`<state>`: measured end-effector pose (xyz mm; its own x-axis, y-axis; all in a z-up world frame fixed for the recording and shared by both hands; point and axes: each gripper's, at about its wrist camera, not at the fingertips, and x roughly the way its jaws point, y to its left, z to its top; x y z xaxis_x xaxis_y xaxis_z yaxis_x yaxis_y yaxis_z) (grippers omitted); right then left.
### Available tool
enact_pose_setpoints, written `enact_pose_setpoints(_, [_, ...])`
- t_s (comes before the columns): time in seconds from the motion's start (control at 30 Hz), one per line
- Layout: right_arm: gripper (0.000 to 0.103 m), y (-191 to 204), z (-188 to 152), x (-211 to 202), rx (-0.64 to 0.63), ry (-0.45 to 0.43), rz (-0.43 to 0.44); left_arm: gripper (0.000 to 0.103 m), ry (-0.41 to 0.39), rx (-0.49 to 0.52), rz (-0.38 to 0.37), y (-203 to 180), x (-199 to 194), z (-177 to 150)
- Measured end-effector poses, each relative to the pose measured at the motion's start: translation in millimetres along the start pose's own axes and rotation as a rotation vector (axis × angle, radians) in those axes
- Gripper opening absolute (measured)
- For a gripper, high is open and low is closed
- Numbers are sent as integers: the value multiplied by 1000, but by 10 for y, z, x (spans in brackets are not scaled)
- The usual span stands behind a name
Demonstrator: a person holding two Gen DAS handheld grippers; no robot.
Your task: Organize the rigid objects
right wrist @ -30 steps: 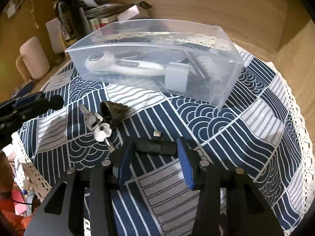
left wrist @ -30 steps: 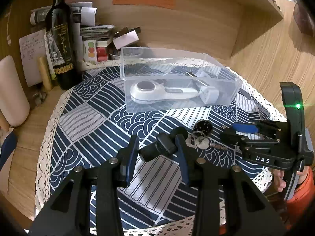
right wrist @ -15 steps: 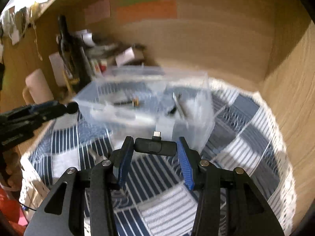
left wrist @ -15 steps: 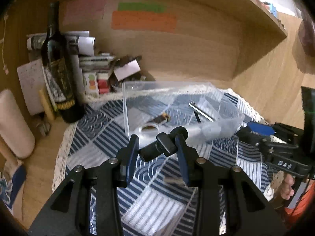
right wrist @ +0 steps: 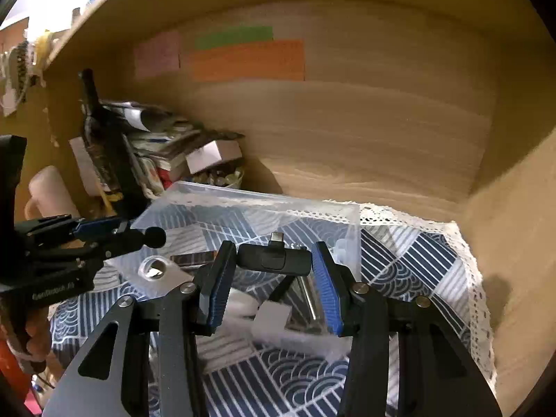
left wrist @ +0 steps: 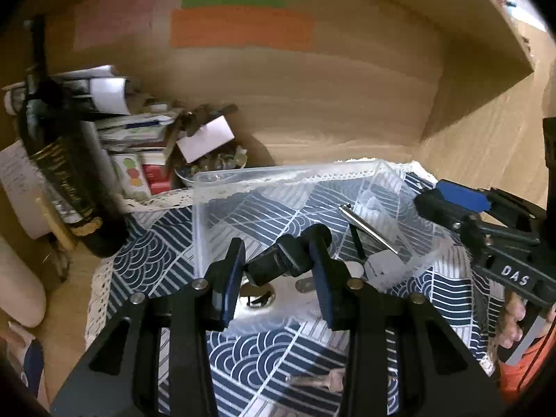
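My left gripper [left wrist: 278, 260] is shut on a small black microphone-like piece [left wrist: 285, 259] and holds it above the near wall of the clear plastic box [left wrist: 222, 180]. It also shows in the right wrist view [right wrist: 153, 238]. My right gripper [right wrist: 272, 266] is shut on a black USB-C adapter [right wrist: 274, 259] and holds it above the same box [right wrist: 333, 208]. Inside the box lie a white handheld device [right wrist: 153, 271], a metal pen [left wrist: 368, 231] and a white block [right wrist: 272, 316]. A bunch of keys [left wrist: 319, 380] lies on the blue patterned cloth [left wrist: 264, 354].
A dark wine bottle [left wrist: 59, 160] stands at the back left beside stacked papers and small boxes [left wrist: 139, 146]. A small bowl of bits [left wrist: 212, 166] sits behind the box. Wooden walls close in at the back and right. A white roll [left wrist: 14, 278] lies at far left.
Both grippers have lifted off the cloth with their objects and moved forward, over the clear box. The keys stayed behind on the cloth.
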<state>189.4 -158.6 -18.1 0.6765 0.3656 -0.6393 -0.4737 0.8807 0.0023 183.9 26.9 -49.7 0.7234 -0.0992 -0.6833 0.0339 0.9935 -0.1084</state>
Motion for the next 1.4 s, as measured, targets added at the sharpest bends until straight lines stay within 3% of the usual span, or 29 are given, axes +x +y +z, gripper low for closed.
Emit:
enact_pose_setpoints(0.3, [42,7,-17,612,2,141,37,38,73,54,13,-50,440,45])
enact_pose_setpoints(0.5, [42,33,-52,778,-1,176,38,38,105,50,18,-20,596,48])
enact_pose_setpoints(0.6, [42,23,-52,790,8,191,53,45,116,49,21,-26,610,49])
enact_pose_setpoints(0.7, [45,35,-38,689,-4,169,51,58,83,51,33,-45,488,47])
enact_pose_setpoints(0.8, [49,51,-10,544,-16,131,40,61,50,62,44,-80,336,60])
enact_pose_setpoints(1.1, [54,138,-68,13,-37,51,54,93,-49,77,85,-137,-221,-96])
enact_pose_setpoints(1.4, [58,370,-423,-112,-58,110,122,94,-7,53,101,26,-424,-469])
